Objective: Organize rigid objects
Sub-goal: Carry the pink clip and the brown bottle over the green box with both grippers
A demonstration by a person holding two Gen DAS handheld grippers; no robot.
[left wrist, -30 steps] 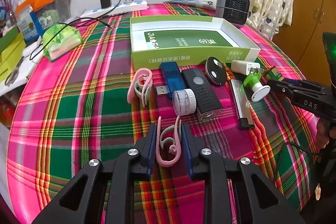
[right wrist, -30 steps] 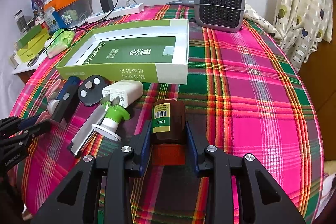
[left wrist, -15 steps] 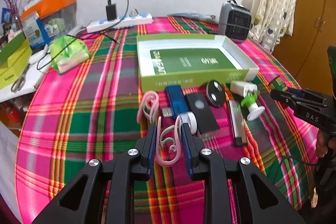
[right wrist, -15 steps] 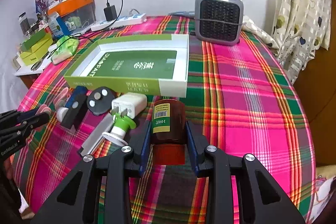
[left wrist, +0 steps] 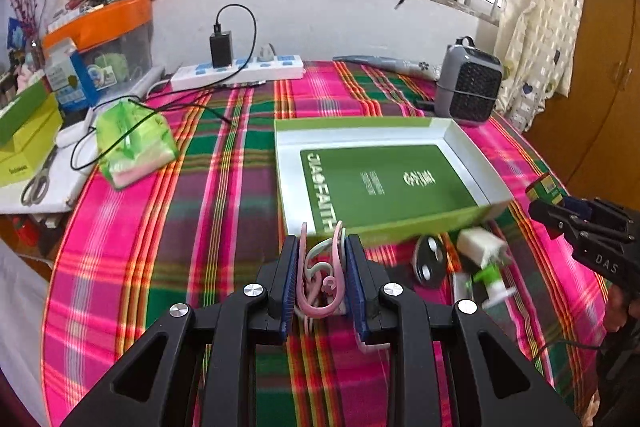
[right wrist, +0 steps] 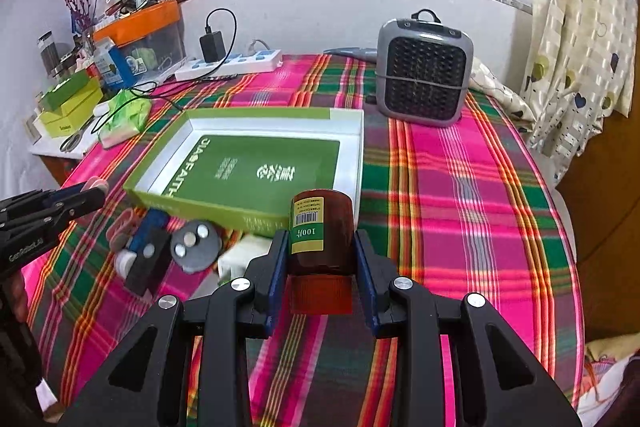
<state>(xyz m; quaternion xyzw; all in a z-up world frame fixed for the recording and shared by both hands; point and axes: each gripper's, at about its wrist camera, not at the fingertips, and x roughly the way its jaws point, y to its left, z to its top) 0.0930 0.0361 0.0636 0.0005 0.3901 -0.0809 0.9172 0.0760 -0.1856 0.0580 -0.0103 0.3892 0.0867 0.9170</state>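
My left gripper (left wrist: 322, 277) is shut on a pink ear-hook clip (left wrist: 320, 281) and holds it above the plaid cloth, just short of the green box lid (left wrist: 384, 179). My right gripper (right wrist: 322, 255) is shut on a brown pill bottle (right wrist: 322, 231) with a green label, lifted near the front right corner of that box lid (right wrist: 256, 171). Along the lid's near side lie a round black fob (right wrist: 196, 245), a white charger (left wrist: 478, 247), a green and white stopper (left wrist: 494, 281), a blue USB stick (right wrist: 146, 231) and a black remote (right wrist: 150, 265).
A grey heater (right wrist: 424, 75) stands at the back right of the table. A power strip (left wrist: 240, 69) with a black plug lies by the wall, and a green tissue pack (left wrist: 134, 147) at the left. Boxes and scissors (left wrist: 38, 183) crowd the side shelf.
Both grippers have risen with their loads and the table's objects now sit lower in both views. The left gripper has also moved toward the box lid.
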